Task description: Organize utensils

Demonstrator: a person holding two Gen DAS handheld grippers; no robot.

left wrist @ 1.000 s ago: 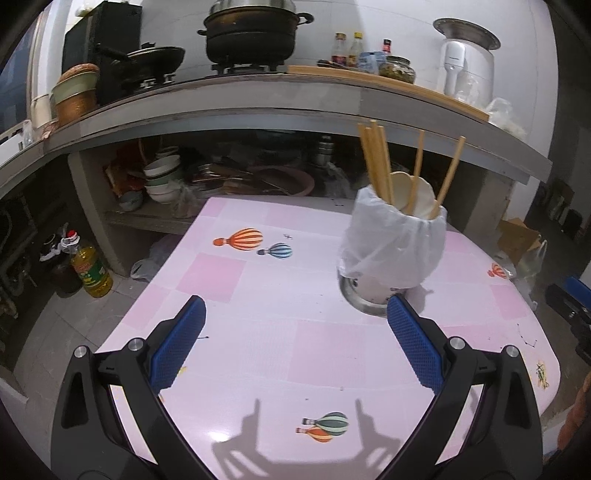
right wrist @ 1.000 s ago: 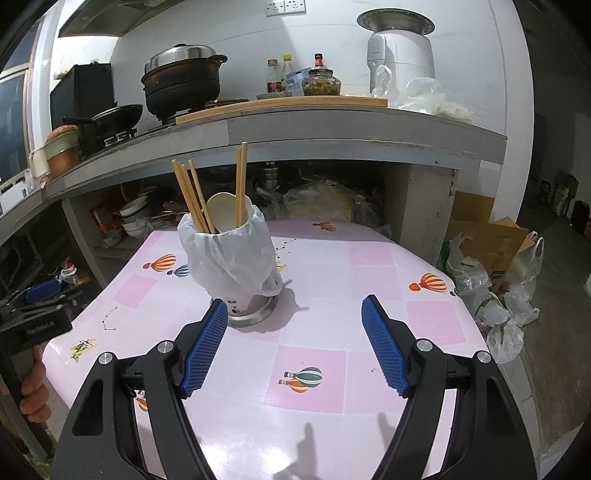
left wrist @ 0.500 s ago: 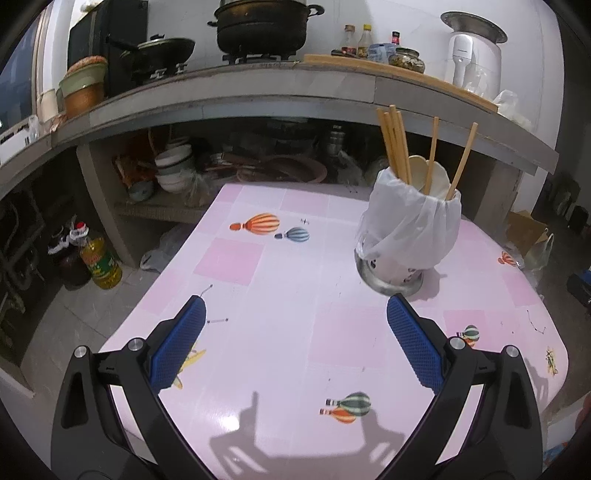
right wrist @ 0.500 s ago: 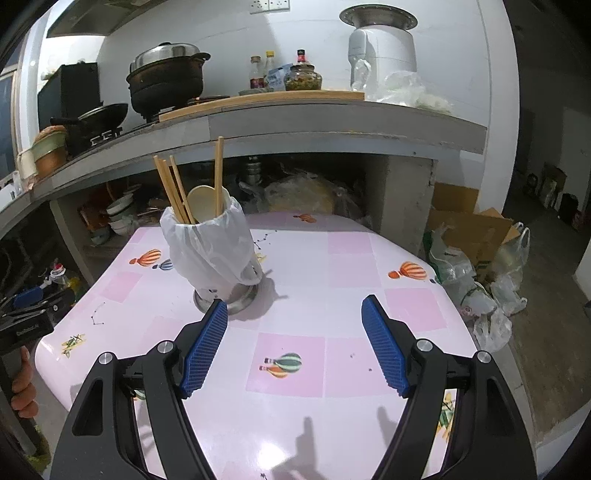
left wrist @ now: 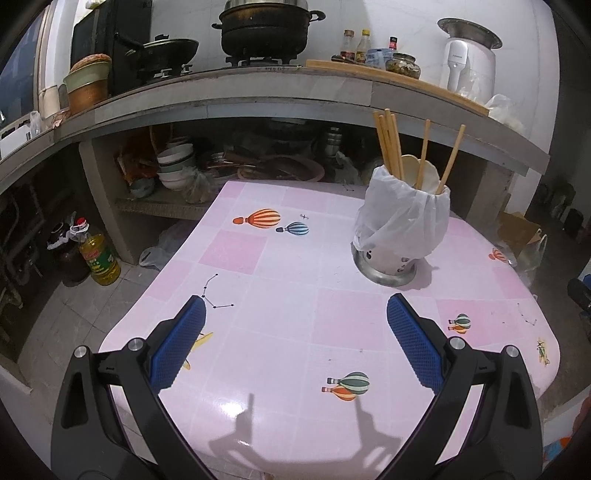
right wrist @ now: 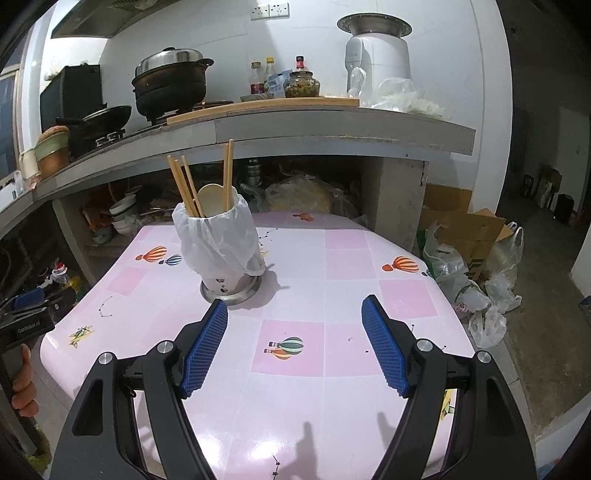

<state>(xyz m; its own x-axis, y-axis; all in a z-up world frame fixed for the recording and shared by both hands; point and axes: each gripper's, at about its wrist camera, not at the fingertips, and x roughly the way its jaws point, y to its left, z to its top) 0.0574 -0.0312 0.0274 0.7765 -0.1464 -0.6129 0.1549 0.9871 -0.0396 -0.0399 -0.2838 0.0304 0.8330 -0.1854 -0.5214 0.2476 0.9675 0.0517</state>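
Both claws, left [left wrist: 295, 314] and right [right wrist: 294, 314], tilt downward over the table [left wrist: 280, 332], spread, pinching nothing.

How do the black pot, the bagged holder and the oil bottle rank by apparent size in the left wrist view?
1. Holder, though it sits nearest the camera.
2. Pot.
3. Oil bottle.
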